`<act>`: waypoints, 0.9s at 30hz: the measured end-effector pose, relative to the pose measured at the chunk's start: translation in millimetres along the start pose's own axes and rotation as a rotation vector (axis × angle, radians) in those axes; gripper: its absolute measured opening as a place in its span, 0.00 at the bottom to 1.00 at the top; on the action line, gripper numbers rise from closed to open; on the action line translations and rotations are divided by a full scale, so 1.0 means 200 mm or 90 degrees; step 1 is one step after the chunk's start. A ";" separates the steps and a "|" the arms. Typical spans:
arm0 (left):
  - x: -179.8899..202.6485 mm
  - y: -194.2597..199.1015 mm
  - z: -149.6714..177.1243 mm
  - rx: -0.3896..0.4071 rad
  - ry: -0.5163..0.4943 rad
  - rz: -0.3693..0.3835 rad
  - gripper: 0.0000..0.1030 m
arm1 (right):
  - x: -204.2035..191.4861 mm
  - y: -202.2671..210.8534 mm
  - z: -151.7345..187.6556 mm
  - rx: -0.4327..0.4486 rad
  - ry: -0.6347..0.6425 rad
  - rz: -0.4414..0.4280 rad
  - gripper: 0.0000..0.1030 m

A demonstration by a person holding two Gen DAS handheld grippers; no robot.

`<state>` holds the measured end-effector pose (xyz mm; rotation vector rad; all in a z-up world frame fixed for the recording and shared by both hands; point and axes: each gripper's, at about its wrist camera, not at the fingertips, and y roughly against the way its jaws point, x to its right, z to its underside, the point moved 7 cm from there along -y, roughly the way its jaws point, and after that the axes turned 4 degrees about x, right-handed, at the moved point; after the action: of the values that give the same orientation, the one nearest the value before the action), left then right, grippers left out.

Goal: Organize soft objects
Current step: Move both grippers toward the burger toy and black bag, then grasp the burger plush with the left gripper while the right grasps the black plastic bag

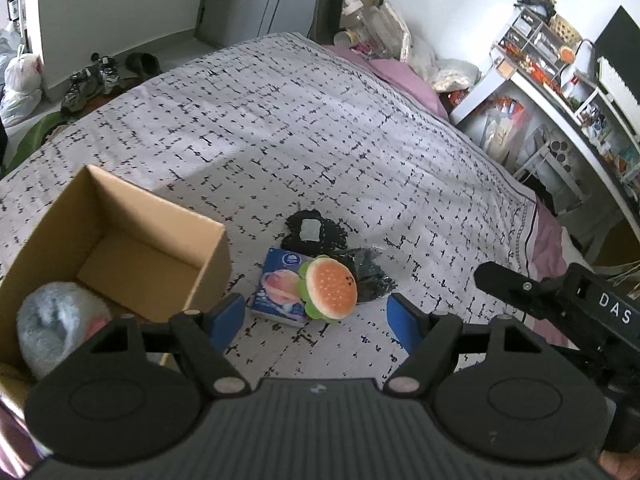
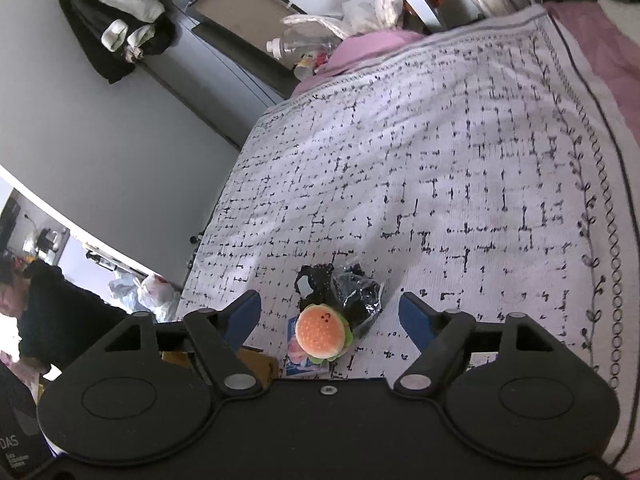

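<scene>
A plush burger toy (image 1: 330, 294) lies on a blue tissue pack (image 1: 276, 294) on the bed, with a black lacy item (image 1: 314, 232) and a black bagged item (image 1: 370, 276) just behind. A cardboard box (image 1: 152, 280) stands at the left holding a grey fluffy item (image 1: 56, 326). My left gripper (image 1: 316, 320) is open and empty, just short of the burger. My right gripper (image 2: 330, 314) is open and empty above the burger (image 2: 322, 336), tissue pack (image 2: 304, 356) and black items (image 2: 356, 300). The right gripper's body shows at the right of the left wrist view (image 1: 560, 304).
The bed has a white cover with black dashes (image 1: 320, 140) and a pink sheet edge (image 1: 404, 76). White shelves with clutter (image 1: 560, 92) stand to the right. Shoes and bags (image 1: 88, 80) lie on the floor beyond the bed. Bottles and bags (image 2: 312, 44) sit at the bed's head.
</scene>
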<state>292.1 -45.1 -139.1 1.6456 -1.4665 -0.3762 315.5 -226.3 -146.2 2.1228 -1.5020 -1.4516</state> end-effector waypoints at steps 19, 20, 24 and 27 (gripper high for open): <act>0.11 -0.39 0.03 -0.027 -0.024 0.000 0.74 | 0.18 -0.25 -0.02 -0.041 -0.074 -0.014 0.73; 0.12 -0.42 0.03 -0.030 -0.028 0.000 0.74 | 0.18 -0.27 -0.02 -0.043 -0.078 -0.016 0.73; 0.12 -0.51 0.06 -0.042 -0.040 -0.012 0.73 | 0.19 -0.33 -0.01 -0.049 -0.065 -0.021 0.73; 0.11 -0.57 0.08 -0.049 -0.035 -0.016 0.73 | 0.19 -0.38 0.00 -0.064 -0.068 -0.024 0.72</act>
<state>359.3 -81.2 -227.4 1.6045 -1.4553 -0.4906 365.4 -219.9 -215.0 2.0560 -1.3991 -1.6399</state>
